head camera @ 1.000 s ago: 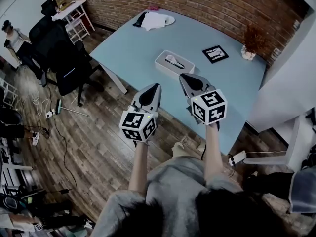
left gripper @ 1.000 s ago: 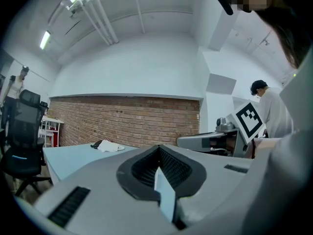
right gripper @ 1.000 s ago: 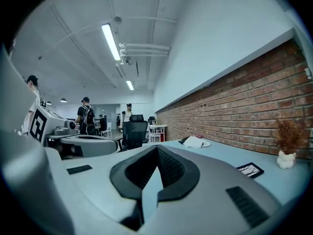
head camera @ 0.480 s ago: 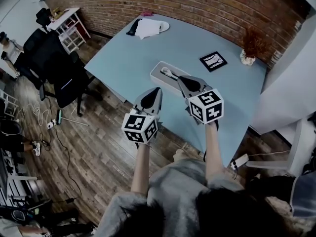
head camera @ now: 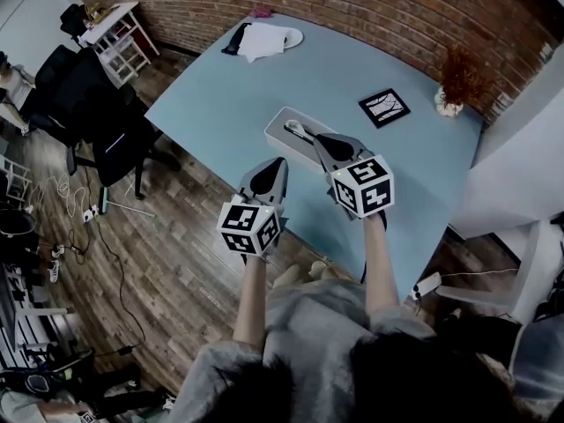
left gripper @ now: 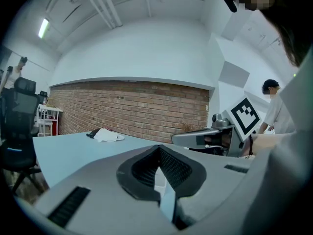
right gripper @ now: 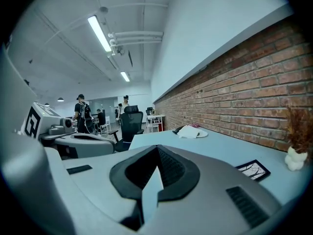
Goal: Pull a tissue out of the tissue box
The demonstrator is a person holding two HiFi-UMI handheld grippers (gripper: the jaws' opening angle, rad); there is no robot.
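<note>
1. the tissue box (head camera: 280, 132) lies on the blue table (head camera: 352, 64) near its front edge, with a tissue (head camera: 296, 129) poking out of the top.
2. right gripper (head camera: 322, 139): jaws closed tip to tip and holding nothing, its tip over the box's near end, just beside the tissue.
3. left gripper (head camera: 278, 164): jaws together and empty, by the table's front edge, just short of the box.
4. a cloth (head camera: 263, 40) lies at the far corner, and a frame (head camera: 383, 107) and a plant (head camera: 454, 79) are to the right.
</note>
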